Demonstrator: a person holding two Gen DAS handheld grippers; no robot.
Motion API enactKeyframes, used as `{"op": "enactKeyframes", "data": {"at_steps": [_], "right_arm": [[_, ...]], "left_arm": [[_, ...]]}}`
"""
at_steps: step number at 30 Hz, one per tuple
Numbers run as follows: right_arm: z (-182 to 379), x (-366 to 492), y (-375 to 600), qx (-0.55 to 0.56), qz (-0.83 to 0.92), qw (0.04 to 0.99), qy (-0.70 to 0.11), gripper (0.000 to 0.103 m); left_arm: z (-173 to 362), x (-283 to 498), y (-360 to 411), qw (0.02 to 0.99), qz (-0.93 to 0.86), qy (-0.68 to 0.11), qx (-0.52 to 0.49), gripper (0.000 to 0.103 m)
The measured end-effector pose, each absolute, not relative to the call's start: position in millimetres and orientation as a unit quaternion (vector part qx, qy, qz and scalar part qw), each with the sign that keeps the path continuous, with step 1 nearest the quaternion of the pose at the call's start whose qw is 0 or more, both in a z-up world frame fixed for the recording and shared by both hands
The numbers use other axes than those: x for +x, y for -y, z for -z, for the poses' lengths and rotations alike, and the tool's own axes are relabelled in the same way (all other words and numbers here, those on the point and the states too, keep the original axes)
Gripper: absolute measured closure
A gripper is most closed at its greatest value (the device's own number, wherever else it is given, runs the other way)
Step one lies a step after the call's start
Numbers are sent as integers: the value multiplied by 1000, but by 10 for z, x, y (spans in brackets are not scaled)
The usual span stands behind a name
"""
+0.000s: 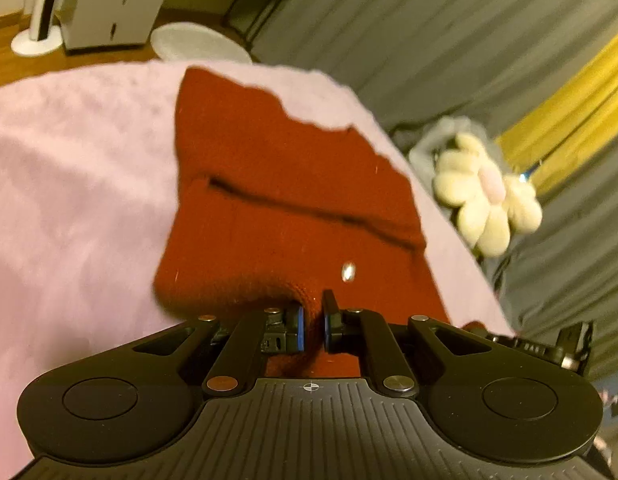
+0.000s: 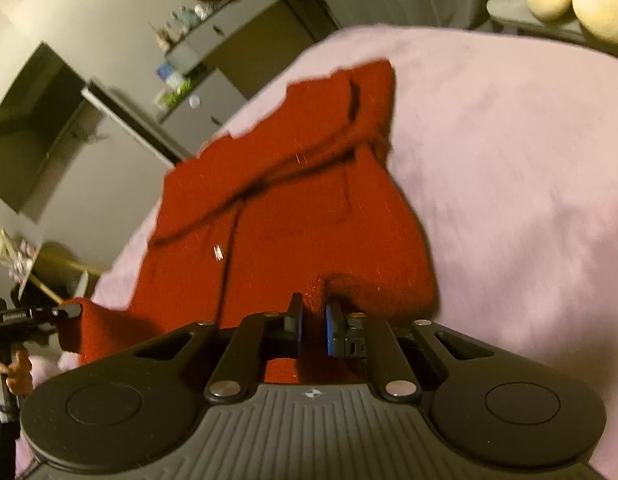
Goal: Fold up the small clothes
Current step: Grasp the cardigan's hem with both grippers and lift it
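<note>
A small red knitted garment (image 1: pixel 285 200) lies on a pink fluffy blanket (image 1: pixel 69 200). It has a pocket slit and a shiny button (image 1: pixel 348 271). My left gripper (image 1: pixel 312 316) is shut on the near hem of the garment, with red fabric pinched between the blue pads. In the right wrist view my right gripper (image 2: pixel 312 320) is shut on another part of the near hem of the same garment (image 2: pixel 293 200). The left gripper also shows in the right wrist view (image 2: pixel 65 312), at the far left, holding a corner of the red cloth.
The pink blanket (image 2: pixel 509 180) covers a raised surface. A cream flower-shaped plush (image 1: pixel 485 196) lies at its right edge, against grey and yellow curtains (image 1: pixel 509 60). A white round stool (image 1: pixel 197 42) and cabinet (image 1: pixel 121 4) stand beyond. Shelves and a dark screen (image 2: pixel 33 128) stand to the left.
</note>
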State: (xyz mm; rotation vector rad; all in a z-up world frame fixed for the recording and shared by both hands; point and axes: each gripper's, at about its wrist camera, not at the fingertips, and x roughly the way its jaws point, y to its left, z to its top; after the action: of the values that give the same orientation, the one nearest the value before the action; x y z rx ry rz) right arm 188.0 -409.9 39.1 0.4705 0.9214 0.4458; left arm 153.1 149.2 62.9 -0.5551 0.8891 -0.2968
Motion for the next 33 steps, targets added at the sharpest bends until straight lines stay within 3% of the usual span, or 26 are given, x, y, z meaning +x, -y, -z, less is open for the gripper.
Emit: {"op": "enactKeyframes", "data": {"at_steps": [15,27,30,32,33], "right_arm": [[-257,3209,3782,284,-126,864,-397,94],[-121,3429,3883,283,-85,875,-384,88],[-180,3271,3988,270,-82,889,-360,82],[-236,3153,4024,238,-67,907,-342,61],[-254,3101,4040,225,-63,912,-338,57]], "left_arm": [[-261,2705,-1939,834,40,-422,-353,93],[100,2810,-2247,812,-16,-418,-407,90],[45,2756,-2371,817,-32,-389,-423,88],[-29,2707,-2435,828,-47,-381,-409,87],[-64,2693,-2428,835,-44,-383,-392,87]]}}
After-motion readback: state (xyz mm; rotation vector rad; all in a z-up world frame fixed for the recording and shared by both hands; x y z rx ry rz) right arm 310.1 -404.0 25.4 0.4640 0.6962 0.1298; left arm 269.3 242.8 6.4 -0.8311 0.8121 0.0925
